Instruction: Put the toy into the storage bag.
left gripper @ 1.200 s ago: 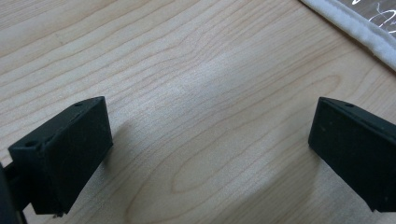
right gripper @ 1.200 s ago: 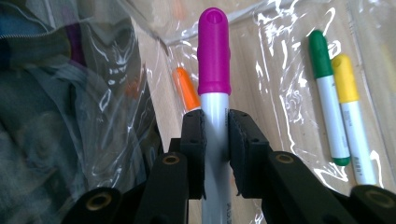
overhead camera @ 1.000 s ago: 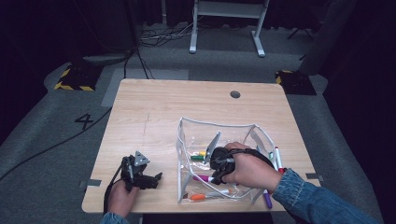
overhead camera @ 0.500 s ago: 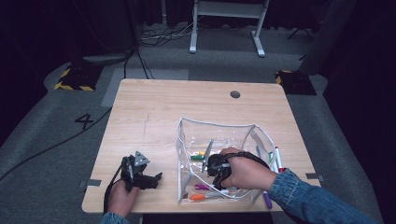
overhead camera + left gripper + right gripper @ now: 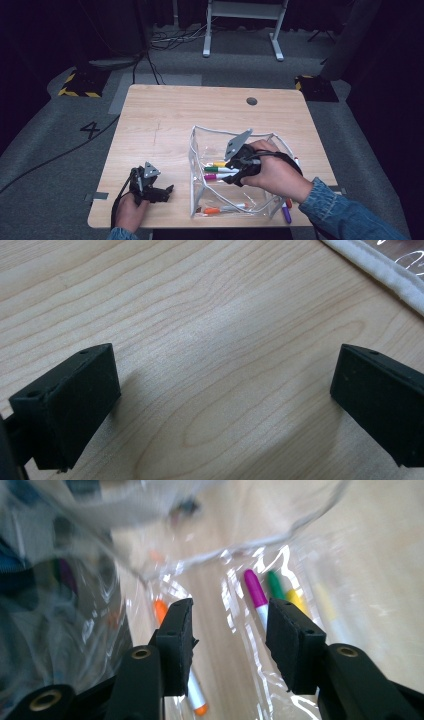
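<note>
Wooden table (image 5: 165,120) unchanged — inside the clear pouch (image 5: 200,150), the right hand-held gripper (image 5: 231,170) has just spread, gripping nothing — left hand-held gripper (image 5: 167,191) spread.

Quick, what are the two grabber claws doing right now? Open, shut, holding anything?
Left gripper: open, empty, over the bare table.
Right gripper: jaws just opened, nothing between them, inside the clear pouch above the markers.

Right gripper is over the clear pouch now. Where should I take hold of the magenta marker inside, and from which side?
Grip the magenta marker at mid-barrel, coming down through the clear pouch's open top. It lies flat beside the green marker, so set the right gripper's open jaws across the barrel, clear of the neighbour.
</note>
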`<state>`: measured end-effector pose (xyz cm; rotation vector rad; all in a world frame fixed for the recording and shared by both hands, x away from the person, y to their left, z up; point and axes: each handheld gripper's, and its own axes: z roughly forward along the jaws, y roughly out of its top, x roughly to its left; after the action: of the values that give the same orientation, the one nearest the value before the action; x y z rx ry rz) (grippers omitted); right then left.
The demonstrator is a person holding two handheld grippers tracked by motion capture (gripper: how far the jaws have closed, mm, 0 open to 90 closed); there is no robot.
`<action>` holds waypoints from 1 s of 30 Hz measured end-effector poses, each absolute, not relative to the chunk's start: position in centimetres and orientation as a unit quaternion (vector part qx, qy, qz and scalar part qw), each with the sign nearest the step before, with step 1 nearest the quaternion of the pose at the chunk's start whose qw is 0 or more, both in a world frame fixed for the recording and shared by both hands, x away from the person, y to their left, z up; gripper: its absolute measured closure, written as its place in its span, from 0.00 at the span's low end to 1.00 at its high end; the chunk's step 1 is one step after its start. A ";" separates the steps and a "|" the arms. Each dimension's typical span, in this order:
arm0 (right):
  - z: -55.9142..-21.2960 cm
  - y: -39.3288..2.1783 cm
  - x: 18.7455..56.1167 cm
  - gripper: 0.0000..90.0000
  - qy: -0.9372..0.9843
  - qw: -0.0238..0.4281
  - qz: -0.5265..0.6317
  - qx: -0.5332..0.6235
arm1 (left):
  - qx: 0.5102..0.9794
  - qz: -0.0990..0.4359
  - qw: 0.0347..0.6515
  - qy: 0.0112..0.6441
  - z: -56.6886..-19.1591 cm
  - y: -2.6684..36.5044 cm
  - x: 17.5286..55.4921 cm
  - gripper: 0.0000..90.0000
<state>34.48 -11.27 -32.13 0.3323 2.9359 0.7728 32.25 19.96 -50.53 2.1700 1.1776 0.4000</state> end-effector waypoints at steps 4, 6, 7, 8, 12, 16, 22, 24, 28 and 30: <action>-29.9 -13.3 34.3 0.61 0.947 0.069 0.283 0.135 | 0.823 0.152 0.315 0.447 -50.5 20.0 32.2 0.00; -29.2 -14.6 34.3 0.62 0.940 0.077 0.293 0.154 | 0.824 0.152 0.315 0.447 -50.5 20.0 32.3 0.00; -28.9 -15.3 34.3 0.62 0.937 0.082 0.298 0.162 | 0.823 0.152 0.315 0.447 -50.5 20.0 32.2 0.00; -28.6 -16.0 34.4 0.62 0.935 0.081 0.301 0.172 | 0.824 0.152 0.315 0.445 -50.5 20.0 32.3 0.00; -27.7 -19.0 34.6 0.63 0.919 0.089 0.318 0.214 | 0.824 0.152 0.315 0.446 -50.5 20.0 32.3 0.00; -27.0 -21.9 34.8 0.63 0.906 0.100 0.332 0.245 | 0.824 0.152 0.315 0.447 -50.5 20.0 32.3 0.00; -27.1 -26.2 34.5 0.62 0.886 0.112 0.342 0.294 | 0.824 0.152 0.315 0.446 -50.5 20.0 32.3 0.00; -27.3 -27.6 34.3 0.62 0.880 0.114 0.344 0.308 | 0.824 0.152 0.315 0.446 -50.5 20.0 32.3 0.00; -27.7 -30.4 34.0 0.62 0.866 0.123 0.345 0.340 | 0.824 0.151 0.314 0.446 -50.5 20.0 32.3 0.00; -28.2 -31.7 33.8 0.62 0.862 0.128 0.338 0.356 | 0.824 0.152 0.315 0.446 -50.5 20.0 32.3 0.00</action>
<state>33.80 -31.69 -28.23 1.0353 2.5082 0.9825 32.26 19.97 -50.54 2.1702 1.1744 0.4012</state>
